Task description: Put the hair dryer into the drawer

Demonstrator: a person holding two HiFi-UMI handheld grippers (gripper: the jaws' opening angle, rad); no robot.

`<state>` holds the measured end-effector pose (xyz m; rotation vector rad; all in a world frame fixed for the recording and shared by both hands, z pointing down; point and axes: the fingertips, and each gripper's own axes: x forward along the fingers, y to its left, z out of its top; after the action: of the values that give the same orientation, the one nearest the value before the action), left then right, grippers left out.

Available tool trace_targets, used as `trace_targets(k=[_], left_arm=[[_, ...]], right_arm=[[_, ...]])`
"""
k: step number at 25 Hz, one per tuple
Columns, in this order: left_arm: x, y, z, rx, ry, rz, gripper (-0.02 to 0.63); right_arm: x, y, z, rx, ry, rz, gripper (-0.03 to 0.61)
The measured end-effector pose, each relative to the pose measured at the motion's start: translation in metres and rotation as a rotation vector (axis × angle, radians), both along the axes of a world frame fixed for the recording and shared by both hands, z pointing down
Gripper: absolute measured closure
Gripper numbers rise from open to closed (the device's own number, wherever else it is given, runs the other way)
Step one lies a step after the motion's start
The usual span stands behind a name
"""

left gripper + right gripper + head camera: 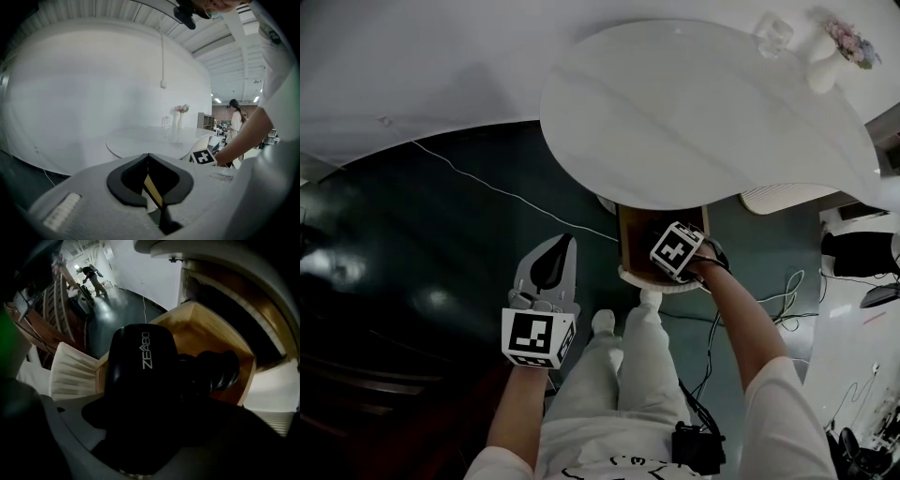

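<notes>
**Jaws shut on the hair dryer [139,376], open drawer [206,336] right beneath**

Head view first: my right gripper [679,251] is down at the wooden drawer, which stands pulled out from under the round white table [703,112]; its marker cube covers the jaws from up here, so the dryer barely shows. My left gripper [551,261] hangs well apart from all that, over the dark floor beside my legs, with no part in the job.

Left gripper view: the left jaws meet at their tips, closed, with nothing caught between them; the table spreads out beyond, and the right gripper's marker cube peeks in low on the right.

Right gripper view, and this is where it's happening: the dryer's black body fills the space between my right jaws, clamped firm, white lettering facing the camera; a ribbed black part of it reaches forward over the drawer's floor; wooden walls stand to the left, at the far end and to the right. Whether the dryer touches the bottom, I cannot tell.

So I judge this to be the set-down, with carrying done and release not yet made. The next move calls for easing down until the drawer floor takes the weight; the ribbed part must stay inside the walls; then the jaws part and I lift straight out without dragging the dryer along. The drawer is open, so a push shut may follow; my idle left gripper is free for it.
</notes>
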<state>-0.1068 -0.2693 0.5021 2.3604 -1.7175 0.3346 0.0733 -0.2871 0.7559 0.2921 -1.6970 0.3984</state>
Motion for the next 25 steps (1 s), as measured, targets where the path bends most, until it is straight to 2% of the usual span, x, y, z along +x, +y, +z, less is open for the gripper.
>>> trace_targets(k=[5, 8, 15, 20, 25], left_arm=[[-0.002, 0.0, 0.009, -0.018, -0.001, -0.02, 0.598], [-0.002, -0.001, 0.013, -0.028, 0.0, -0.024, 0.598], [-0.002, -0.004, 0.021, -0.045, -0.006, -0.036, 0.598], [-0.004, -0.007, 0.023, -0.053, -0.015, -0.04, 0.598], [-0.012, -0.009, 0.025, -0.058, -0.018, -0.056, 0.598]], right_arm=[[-0.002, 0.009, 0.011, -0.127, -0.011, 0.002, 0.201], [0.001, 0.012, 0.018, -0.165, 0.033, -0.012, 0.201], [0.009, 0.0, 0.031, -0.089, 0.164, -0.146, 0.201], [0.013, -0.011, 0.05, 0.007, 0.216, -0.174, 0.199], [0.017, -0.024, 0.065, 0.065, 0.28, -0.167, 0.199]])
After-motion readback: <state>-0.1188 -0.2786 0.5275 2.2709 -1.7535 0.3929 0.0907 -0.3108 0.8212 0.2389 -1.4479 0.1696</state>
